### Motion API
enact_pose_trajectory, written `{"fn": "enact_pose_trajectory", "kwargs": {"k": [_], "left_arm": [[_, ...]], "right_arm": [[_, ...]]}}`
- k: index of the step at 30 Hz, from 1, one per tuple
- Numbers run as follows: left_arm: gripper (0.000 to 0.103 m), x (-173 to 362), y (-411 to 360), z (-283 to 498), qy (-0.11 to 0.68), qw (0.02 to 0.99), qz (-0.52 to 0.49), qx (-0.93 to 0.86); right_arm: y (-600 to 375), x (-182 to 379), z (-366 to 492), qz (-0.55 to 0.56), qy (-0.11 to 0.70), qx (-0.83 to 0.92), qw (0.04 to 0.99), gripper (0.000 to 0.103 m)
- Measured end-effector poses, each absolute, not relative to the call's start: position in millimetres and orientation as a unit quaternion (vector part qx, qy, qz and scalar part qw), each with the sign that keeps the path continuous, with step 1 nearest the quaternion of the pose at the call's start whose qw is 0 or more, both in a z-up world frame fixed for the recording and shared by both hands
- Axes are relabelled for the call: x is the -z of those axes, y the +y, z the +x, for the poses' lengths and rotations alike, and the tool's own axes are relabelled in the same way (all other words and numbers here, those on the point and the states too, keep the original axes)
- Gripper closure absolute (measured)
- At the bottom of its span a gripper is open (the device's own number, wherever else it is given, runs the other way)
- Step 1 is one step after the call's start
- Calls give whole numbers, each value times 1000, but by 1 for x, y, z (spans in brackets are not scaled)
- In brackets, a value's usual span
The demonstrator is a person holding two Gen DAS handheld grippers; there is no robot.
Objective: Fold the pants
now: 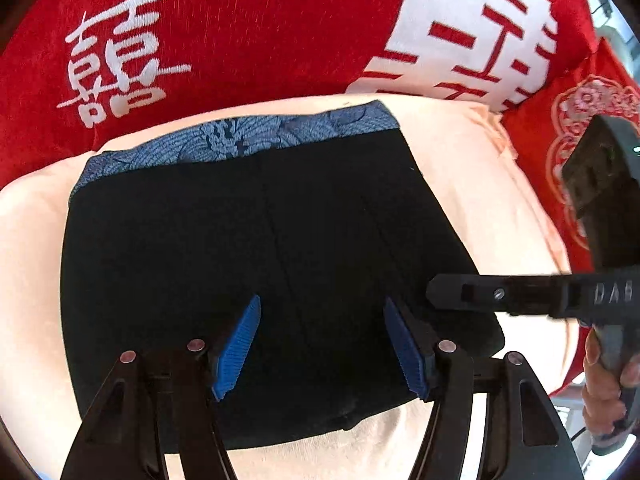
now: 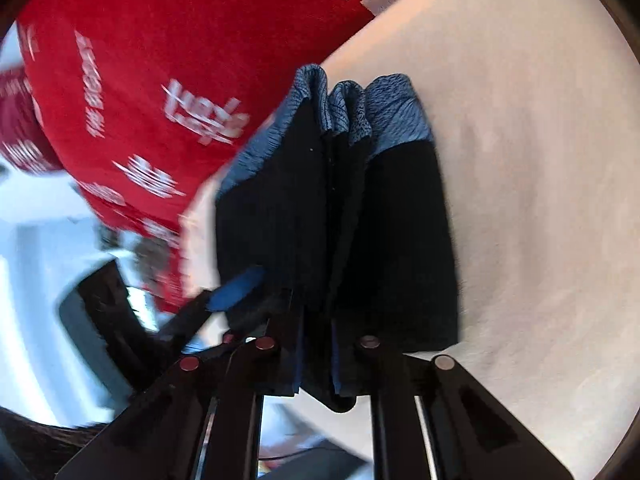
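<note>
My left gripper [image 1: 320, 344] hovers over the black pants [image 1: 260, 264], fingers [image 1: 236, 350] spread wide, holding nothing. Pants lie folded on the peach sheet [image 1: 472, 168], blue waistband [image 1: 240, 136] at 12 o'clock, red pillows [image 1: 248, 32] beyond it. My right gripper [image 2: 316, 364] has its fingers clamped on the pants' edge layers, coming in from 3 o'clock.

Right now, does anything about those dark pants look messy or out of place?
Mostly tidy. The pants lie flat on the pale cushion, but the right claw is shut on one edge, where the layers and blue waistband bunch unevenly.
</note>
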State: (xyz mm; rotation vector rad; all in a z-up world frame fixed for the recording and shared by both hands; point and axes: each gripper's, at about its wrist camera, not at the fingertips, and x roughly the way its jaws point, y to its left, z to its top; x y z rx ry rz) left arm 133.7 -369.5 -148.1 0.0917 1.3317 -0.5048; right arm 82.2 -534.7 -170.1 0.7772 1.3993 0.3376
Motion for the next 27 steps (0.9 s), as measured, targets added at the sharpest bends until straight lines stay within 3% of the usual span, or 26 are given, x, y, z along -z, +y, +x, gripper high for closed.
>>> {"fn": "enact_pose_trajectory", "kwargs": {"k": [5, 13, 15, 20, 25, 27], "left_arm": [[37, 147, -371, 139, 620, 754, 30, 215], [36, 138, -358, 138, 642, 741, 25, 195], [22, 137, -351, 138, 644, 741, 23, 188], [21, 134, -339, 139, 642, 746, 30, 172], [21, 133, -324, 142, 645, 748, 49, 151], [21, 132, -319, 143, 645, 748, 51, 146]], "right_arm": [[-530, 167, 90, 317, 620, -144, 703, 86], [-521, 153, 91, 236, 644, -92, 722, 71], [-519, 152, 89, 227, 646, -84, 724, 69], [-513, 152, 86, 202, 647, -67, 732, 66], [-506, 147, 83, 163, 653, -40, 738, 52], [-505, 148, 82, 144, 661, -20, 736, 31]]}}
